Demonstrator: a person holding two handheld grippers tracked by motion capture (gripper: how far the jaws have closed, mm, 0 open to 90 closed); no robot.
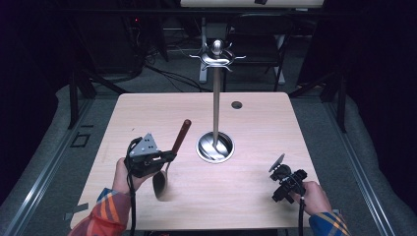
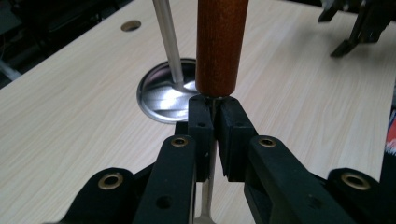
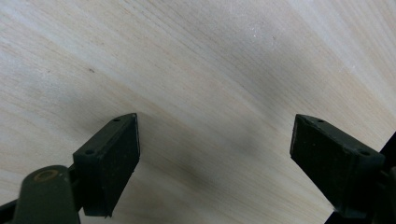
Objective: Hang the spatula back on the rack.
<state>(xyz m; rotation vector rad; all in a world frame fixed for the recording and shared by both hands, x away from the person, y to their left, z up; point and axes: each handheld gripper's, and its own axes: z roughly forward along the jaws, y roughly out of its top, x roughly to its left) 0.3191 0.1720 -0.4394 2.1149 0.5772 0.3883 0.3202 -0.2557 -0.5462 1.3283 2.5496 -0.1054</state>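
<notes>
A spoon with a brown wooden handle (image 1: 182, 133) and a metal bowl (image 1: 160, 185) is held tilted over the table's front left, handle up and bowl down near the tabletop. My left gripper (image 1: 169, 157) is shut on its thin metal shaft just below the handle. The left gripper view shows the jaws (image 2: 212, 105) clamped under the wooden handle (image 2: 219, 46). A metal stand rises from a round shiny base (image 1: 215, 146) mid-table, with hooks at its top (image 1: 216, 54). My right gripper (image 1: 285, 183) hovers open at the front right, close above bare wood (image 3: 215, 140).
The light wooden table (image 1: 255, 123) has a small round hole (image 1: 236, 104) near its far edge. The stand's pole (image 2: 168, 42) and base (image 2: 159, 98) lie just beyond the held spoon. Dark chairs and cables stand behind the table.
</notes>
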